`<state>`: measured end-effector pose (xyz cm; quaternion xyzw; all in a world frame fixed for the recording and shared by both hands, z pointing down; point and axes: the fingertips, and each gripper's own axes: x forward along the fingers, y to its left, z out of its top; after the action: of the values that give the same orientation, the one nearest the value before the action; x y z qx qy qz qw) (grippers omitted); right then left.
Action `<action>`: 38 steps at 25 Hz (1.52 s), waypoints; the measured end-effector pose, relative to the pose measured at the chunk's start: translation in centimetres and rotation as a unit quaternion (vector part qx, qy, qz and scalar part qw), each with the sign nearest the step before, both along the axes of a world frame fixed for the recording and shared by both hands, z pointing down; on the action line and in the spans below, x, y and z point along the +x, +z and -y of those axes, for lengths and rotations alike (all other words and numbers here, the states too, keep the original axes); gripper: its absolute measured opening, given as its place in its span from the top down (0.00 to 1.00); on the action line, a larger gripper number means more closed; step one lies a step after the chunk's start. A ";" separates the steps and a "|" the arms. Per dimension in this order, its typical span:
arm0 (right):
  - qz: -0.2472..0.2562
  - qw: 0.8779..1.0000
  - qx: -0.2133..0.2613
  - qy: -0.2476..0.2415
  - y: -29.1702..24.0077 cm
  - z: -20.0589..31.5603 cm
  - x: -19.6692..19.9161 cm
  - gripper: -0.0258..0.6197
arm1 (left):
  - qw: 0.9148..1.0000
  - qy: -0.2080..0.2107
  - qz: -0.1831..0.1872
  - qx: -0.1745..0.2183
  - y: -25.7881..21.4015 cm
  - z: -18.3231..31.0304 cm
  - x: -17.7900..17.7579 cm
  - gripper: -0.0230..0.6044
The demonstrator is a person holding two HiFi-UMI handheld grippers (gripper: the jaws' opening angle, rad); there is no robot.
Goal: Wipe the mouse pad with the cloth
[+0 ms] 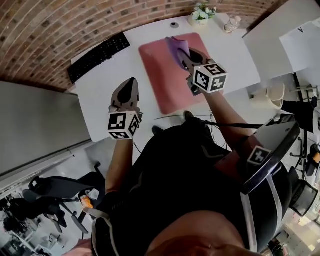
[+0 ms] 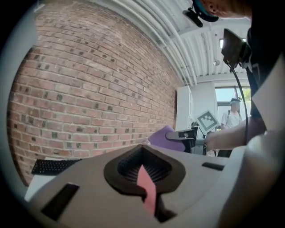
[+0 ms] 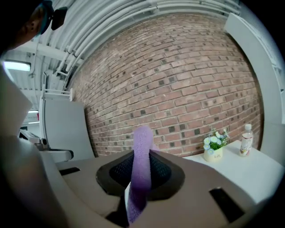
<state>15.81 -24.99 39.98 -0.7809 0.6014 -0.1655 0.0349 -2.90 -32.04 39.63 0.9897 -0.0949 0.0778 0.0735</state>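
From the head view, a person stands at a white worktop (image 1: 235,60) with a gripper in each hand. The right gripper (image 1: 185,56) has its fingers clamped on a purple cloth (image 1: 177,46), held over the far end of a pink mouse pad (image 1: 165,75). The pad lies flat on the worktop, right of a black keyboard (image 1: 97,56). The left gripper (image 1: 130,82) hangs above bare worktop left of the pad, well apart from the cloth, its fingers together. A small pot of flowers (image 1: 201,15) and a bottle (image 1: 231,23) stand along the far edge.

From the left gripper view, the left gripper (image 2: 143,156) points toward a brick wall (image 2: 89,89). Its fingers are drawn together with nothing gripped, and only a thin pink sliver shows in the slit between them. The keyboard (image 2: 53,165) sits at lower left. To the right, the cloth (image 2: 161,137) juts from the right gripper (image 2: 185,135).

From the right gripper view, the right gripper (image 3: 141,167) pinches the cloth (image 3: 142,147), which stands up between the fingers as a narrow purple fold. Beyond it, the pot of flowers (image 3: 214,149) and the bottle (image 3: 245,139) stand on the worktop (image 3: 249,173) before the brick wall (image 3: 178,80).
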 end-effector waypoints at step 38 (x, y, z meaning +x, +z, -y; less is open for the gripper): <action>-0.073 0.996 0.045 -0.029 -4.5 -9.5 4.4 0.87 | 0.994 -0.095 -0.017 0.050 -3.9 -7.6 4.1 0.96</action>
<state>20.19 -15.50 35.51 -0.7706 0.6317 -0.0822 0.0210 1.17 -24.46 35.71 0.9799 -0.1909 0.0486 0.0325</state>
